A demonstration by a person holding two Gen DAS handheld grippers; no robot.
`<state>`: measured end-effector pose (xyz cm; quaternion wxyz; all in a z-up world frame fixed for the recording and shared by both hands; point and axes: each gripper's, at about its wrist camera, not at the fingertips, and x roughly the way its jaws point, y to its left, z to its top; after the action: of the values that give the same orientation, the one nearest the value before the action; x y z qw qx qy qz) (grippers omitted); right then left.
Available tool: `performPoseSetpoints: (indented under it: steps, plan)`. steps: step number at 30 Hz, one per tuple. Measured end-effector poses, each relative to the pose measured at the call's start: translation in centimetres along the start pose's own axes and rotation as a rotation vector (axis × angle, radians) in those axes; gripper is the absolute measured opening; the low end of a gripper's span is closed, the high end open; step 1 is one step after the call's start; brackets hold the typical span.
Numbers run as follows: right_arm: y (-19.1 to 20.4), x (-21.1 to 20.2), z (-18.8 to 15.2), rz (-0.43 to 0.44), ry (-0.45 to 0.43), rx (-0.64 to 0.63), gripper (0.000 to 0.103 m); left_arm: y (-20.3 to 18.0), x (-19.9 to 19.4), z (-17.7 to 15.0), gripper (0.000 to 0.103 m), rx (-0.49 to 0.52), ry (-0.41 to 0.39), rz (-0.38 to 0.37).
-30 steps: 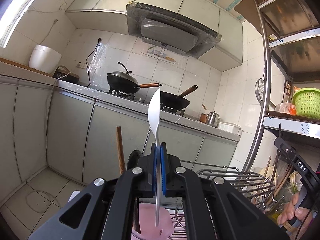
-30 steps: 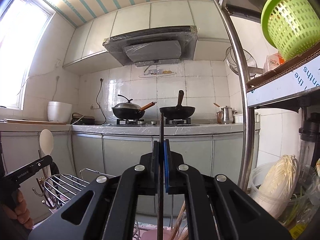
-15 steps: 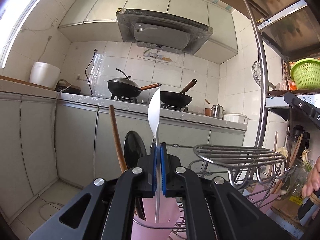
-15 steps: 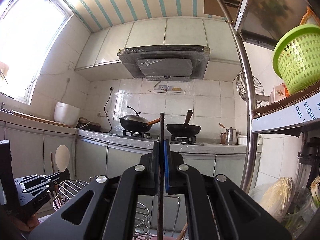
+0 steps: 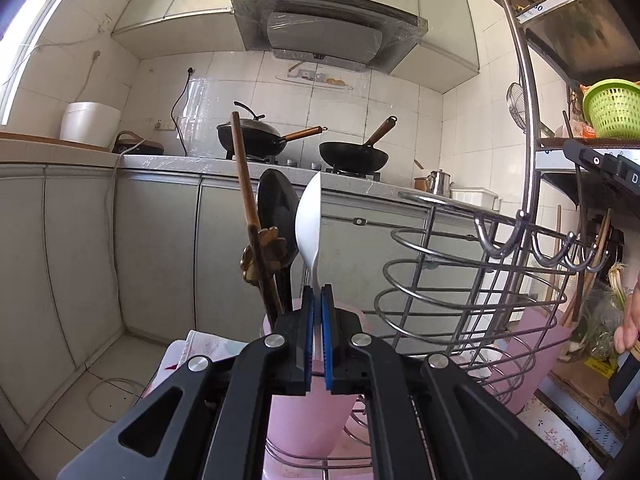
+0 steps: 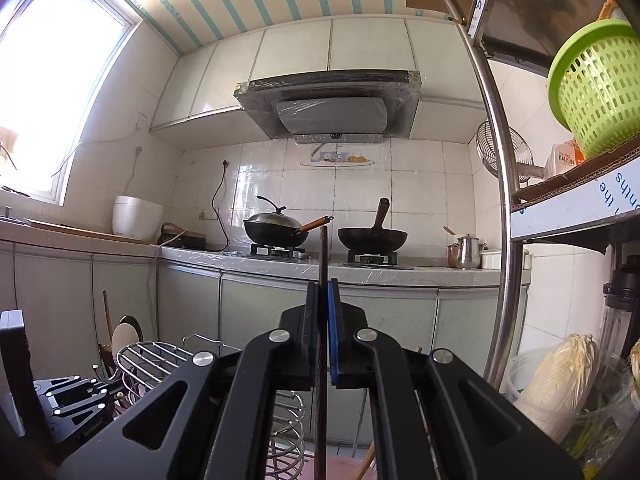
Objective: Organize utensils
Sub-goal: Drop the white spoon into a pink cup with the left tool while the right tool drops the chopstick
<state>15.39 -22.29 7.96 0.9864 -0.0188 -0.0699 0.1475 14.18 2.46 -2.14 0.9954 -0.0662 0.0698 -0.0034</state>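
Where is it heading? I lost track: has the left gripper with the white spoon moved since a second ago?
Yes. The left gripper, shut on the white spoon, has come down toward the pink cup; the wire rack now looms larger beside it.

Both wrist views low, facing the stove (image 5: 304, 156) wall, sharing wire rack (image 5: 472, 276), left nearer.

A grey kitchen counter (image 6: 280, 266) is seen along the tiled wall, covered with clear film. Two gas burners are set on it: a lidded wok (image 6: 274, 230) is carried by the left one, an open wok (image 6: 372, 238) by the right. A white rice cooker (image 6: 136, 216) and a wooden board (image 6: 80, 230) are placed further left, a steel kettle (image 6: 468, 256) and a white dish (image 6: 494, 258) further right.
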Motion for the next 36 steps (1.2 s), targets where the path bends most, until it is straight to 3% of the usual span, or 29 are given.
performPoseSetpoints:
  steps: [18,29,36]
  plan:
    - [-1.4,0.9,-1.0,0.006,0.058,0.036,0.005,0.1,-0.4,0.1,0.003,-0.026,0.022,-0.002]
    - [-2.8,1.1,-1.9,-0.004,0.244,0.137,0.005,0.4,-0.4,0.8,0.003,-0.066,0.070,-0.013]
    - [-2.7,0.3,-2.2,0.006,0.277,0.142,0.005,0.4,-0.5,1.3,0.003,-0.077,0.129,-0.037]
